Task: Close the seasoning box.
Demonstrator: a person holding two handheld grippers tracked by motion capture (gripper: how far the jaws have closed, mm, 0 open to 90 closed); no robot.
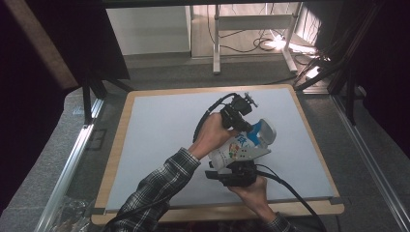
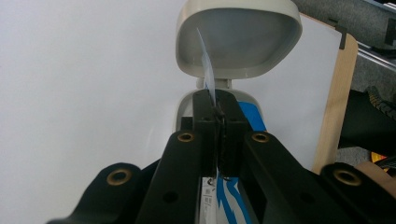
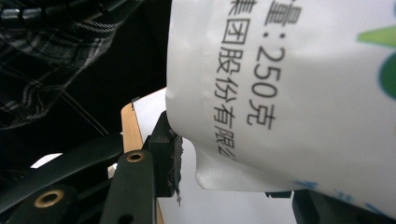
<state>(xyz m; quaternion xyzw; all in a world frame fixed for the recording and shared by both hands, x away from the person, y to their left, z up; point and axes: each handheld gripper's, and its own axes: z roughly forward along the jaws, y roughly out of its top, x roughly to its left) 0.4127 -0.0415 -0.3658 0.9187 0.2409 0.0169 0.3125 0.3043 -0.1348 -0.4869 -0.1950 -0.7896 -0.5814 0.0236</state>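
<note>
Black plastic jaws of the left gripper (image 2: 217,116) are pressed together on a thin, translucent film tab (image 2: 208,70) that rises out of the mouth of a white pouch with blue print and a grey flip-top lid (image 1: 244,145). The lid (image 2: 238,39) stands open just beyond the fingertips, its hollow side turned toward the left gripper view's camera.

Below, the right gripper (image 3: 224,186) cradles the pouch's bottom end from the person's side. Its jaws stand part-spread on either side of the white printed body (image 3: 299,93); the one pad in sight (image 3: 173,163) lies just beside the pouch's corner, and I cannot tell whether it presses.

In the high view the pouch is held above the pale grey mat on the wood-edged table (image 1: 145,145), long axis slanting from the right gripper (image 1: 237,175) up and away toward the left gripper (image 1: 241,123) at the lid end. The tab lies along that same axis, so the left hand, nearer the opening, seems best placed to pull away from the mouth while the right steadies the base.
</note>
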